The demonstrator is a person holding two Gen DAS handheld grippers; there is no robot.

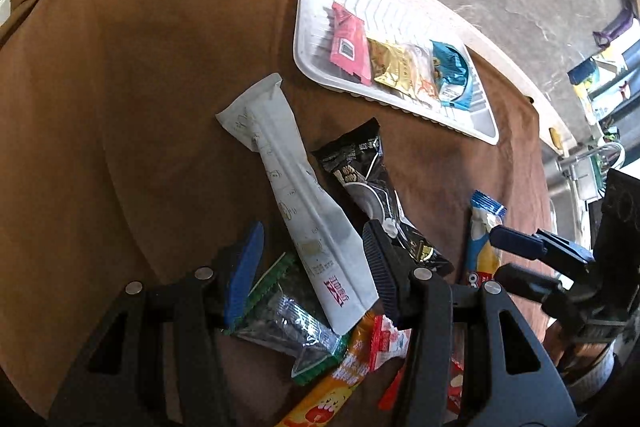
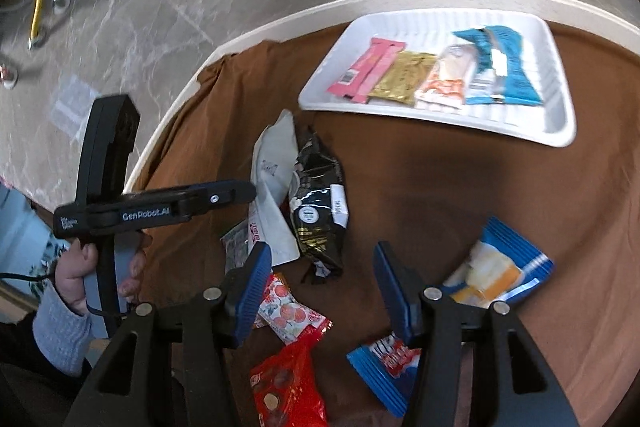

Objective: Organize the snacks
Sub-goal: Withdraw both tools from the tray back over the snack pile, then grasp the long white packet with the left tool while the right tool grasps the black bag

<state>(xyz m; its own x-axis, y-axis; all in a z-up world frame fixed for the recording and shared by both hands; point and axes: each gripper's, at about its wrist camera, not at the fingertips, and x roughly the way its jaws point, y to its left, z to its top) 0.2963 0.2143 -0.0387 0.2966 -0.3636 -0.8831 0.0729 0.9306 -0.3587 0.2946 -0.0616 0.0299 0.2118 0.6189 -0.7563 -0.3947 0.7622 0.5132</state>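
A white tray (image 1: 312, 39) at the back holds a pink bar (image 1: 349, 43), a gold packet (image 1: 390, 65), a clear packet and a blue packet (image 1: 452, 73); it also shows in the right wrist view (image 2: 560, 123). Loose snacks lie on the brown cloth: a long white packet (image 1: 296, 195), a black packet (image 1: 372, 187), a green-edged packet (image 1: 288, 319). My left gripper (image 1: 314, 267) is open, its jaws either side of the white packet's lower end. My right gripper (image 2: 322, 283) is open and empty above the cloth, near a red packet (image 2: 292, 383) and a blue packet (image 2: 386, 363).
A blue-and-yellow packet (image 2: 496, 267) lies at the right; an orange stick (image 1: 340, 383) and red packets lie near me. The round table's cream rim (image 2: 192, 83) runs close behind the tray. Marble floor lies beyond. The left gripper's body (image 2: 160, 211) crosses the right wrist view.
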